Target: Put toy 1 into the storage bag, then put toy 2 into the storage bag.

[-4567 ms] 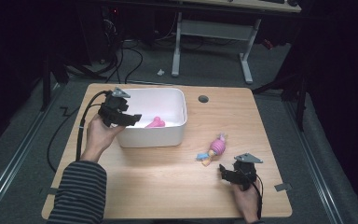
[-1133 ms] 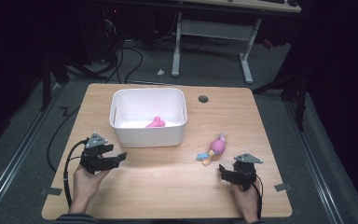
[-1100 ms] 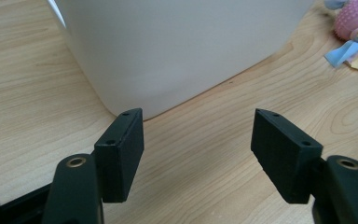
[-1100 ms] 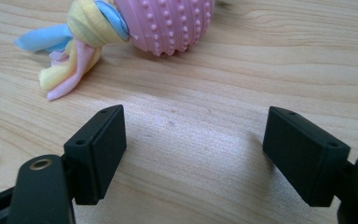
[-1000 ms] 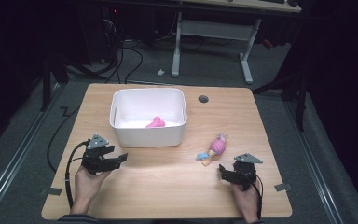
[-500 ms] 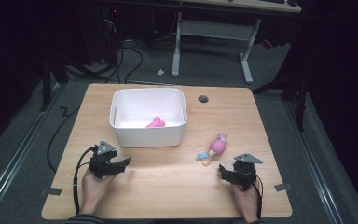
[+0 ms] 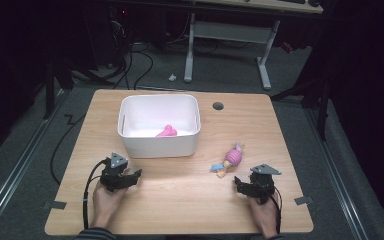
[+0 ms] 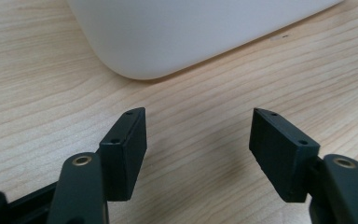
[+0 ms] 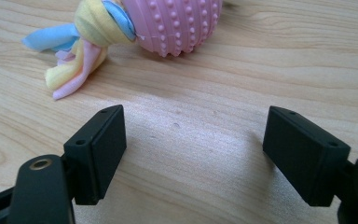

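Observation:
A white bin (image 7: 160, 125) stands on the wooden table (image 7: 180, 200) with a pink toy (image 7: 166, 131) inside it. A pink studded ball toy with blue, yellow and pink cloth tails (image 7: 229, 160) lies to the bin's right. My left gripper (image 7: 136, 175) rests low near the table's front left, below the bin's near corner (image 8: 135, 56); its jaws have just been closing a little, stand open and hold nothing (image 8: 198, 149). My right gripper (image 7: 239, 184) rests at the front right, open and empty (image 9: 193, 154), with the ball toy (image 9: 172, 23) just beyond its fingertips.
A round cable hole (image 7: 218, 106) is set into the table behind the bin. A desk frame (image 7: 230, 35) and cables (image 7: 135, 55) lie on the floor beyond the far edge. Tape marks (image 7: 302, 201) sit at the front corners.
My left gripper came away from the bin, moved toward the near edge, then sank onto the table and shifted slightly right. The right gripper stayed put.

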Tool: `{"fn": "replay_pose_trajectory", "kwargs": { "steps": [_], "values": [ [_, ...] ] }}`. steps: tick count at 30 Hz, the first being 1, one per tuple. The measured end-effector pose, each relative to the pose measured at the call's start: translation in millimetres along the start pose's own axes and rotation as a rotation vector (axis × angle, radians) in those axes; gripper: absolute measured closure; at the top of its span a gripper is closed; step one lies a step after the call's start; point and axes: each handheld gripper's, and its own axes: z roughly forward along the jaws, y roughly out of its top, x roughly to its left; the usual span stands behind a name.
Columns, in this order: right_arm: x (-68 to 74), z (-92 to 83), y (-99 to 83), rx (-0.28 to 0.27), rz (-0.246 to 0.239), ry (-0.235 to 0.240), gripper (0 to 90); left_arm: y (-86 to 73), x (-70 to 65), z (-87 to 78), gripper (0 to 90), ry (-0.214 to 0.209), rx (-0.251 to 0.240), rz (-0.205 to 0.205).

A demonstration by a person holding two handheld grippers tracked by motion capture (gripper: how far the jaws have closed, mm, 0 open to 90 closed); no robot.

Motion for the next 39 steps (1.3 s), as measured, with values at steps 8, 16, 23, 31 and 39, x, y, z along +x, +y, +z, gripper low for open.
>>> {"fn": "replay_pose_trajectory", "kwargs": {
  "steps": [8,16,23,31,39],
  "values": [
    [0.6,3.4,2.7,0.012,-0.028,0.026,13.9,-3.7,-4.3,4.1,33.1,0.011,-0.003,0.013],
    [-0.6,3.4,3.9,0.022,-0.056,0.054,14.9,-5.7,-8.2,5.7,28.9,0.038,-0.014,0.021],
    [4.2,-4.9,6.7,0.028,-0.091,0.078,21.9,-5.7,-8.4,5.7,27.0,0.036,-0.012,0.022],
    [0.0,-21.3,15.7,-0.018,-0.069,0.094,22.1,-5.8,-8.6,5.7,25.7,0.034,-0.009,0.026],
    [-4.5,-21.6,40.2,0.006,-0.077,0.107,19.5,-5.8,-8.9,5.7,24.6,0.030,-0.008,0.029]
  ]
}}
